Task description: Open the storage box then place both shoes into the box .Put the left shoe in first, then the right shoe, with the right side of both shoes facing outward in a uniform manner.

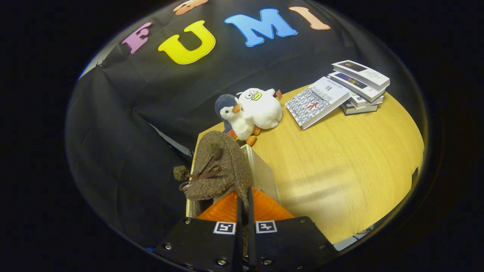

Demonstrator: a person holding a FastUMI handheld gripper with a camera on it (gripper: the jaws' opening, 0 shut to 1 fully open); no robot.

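A brown fuzzy shoe (221,166) with a dark ribbon bow and pom-poms hangs just ahead of my fingers, tilted with its upper toward me. My gripper (244,194) is shut on the shoe's rear edge, with only a thin slit between the fingers. Beneath and right of the shoe stands the pale storage box (262,172) at the near left corner of the wooden table; its upright wall shows and the shoe hides its inside. I cannot tell whether this is the left or the right shoe.
Beyond the box, a penguin plush (236,119) and a white duck plush (262,107) sit at the table's far edge. A stack of books (359,88) lies farther right, with one book (315,102) leaning against it. Bare wooden tabletop (348,166) stretches right of the box.
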